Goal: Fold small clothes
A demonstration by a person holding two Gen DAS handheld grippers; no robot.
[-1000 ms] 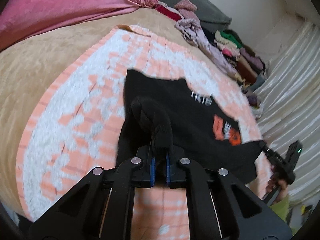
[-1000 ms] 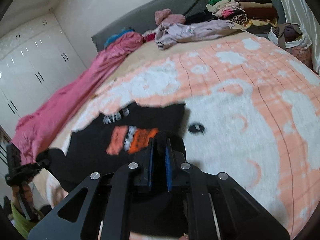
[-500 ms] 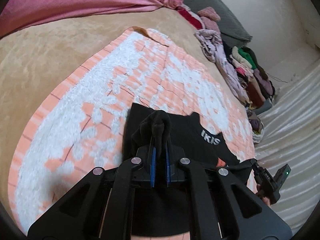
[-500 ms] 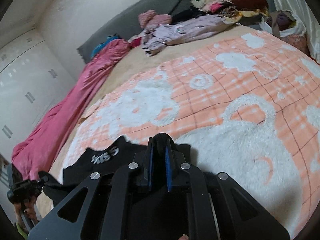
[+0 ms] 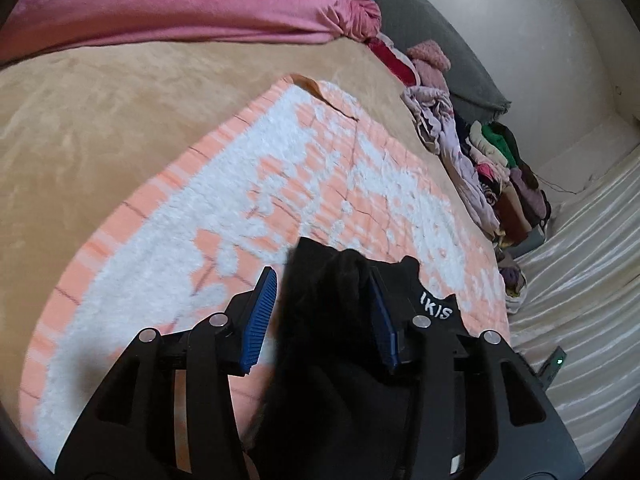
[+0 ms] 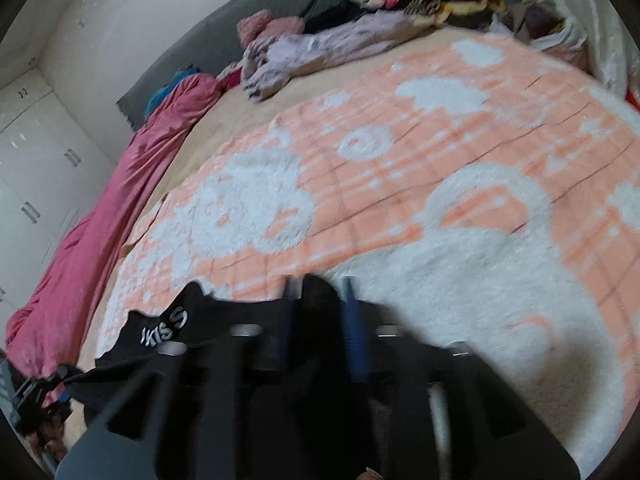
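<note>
My left gripper (image 5: 324, 308) has just been opening; its blue pads (image 5: 260, 320) now stand apart, and a bunched fold of the black shirt (image 5: 320, 360) rises between them, brushing the right-hand pad while the left-hand pad is clear of the cloth, so nothing is clamped; the shirt lies on the near edge of the peach-and-white blanket (image 5: 280, 184), its neckline and white lettering (image 5: 436, 310) just right of my left fingers; left of the blanket, the tan bedspread (image 5: 80, 120) spreads out, and beyond that a pink quilt (image 5: 180, 4) is heaped along the far side; right of the blanket, a row of piled clothes (image 5: 480, 160) runs along the bed's edge.

My right gripper (image 6: 320, 312) has also just been opening; the frame is blurred, yet a gap shows between its blue pads (image 6: 354, 332), with a dark hump of the shirt between them and no squeeze that I can make out; the shirt's lettered part lies on the blanket's near edge, left of these fingers; at the far left edge of that view my other gripper shows small, with a strip of the shirt reaching toward it; behind the blanket, a lilac garment (image 6: 320, 52) sprawls beside the stacked clothes.
</note>
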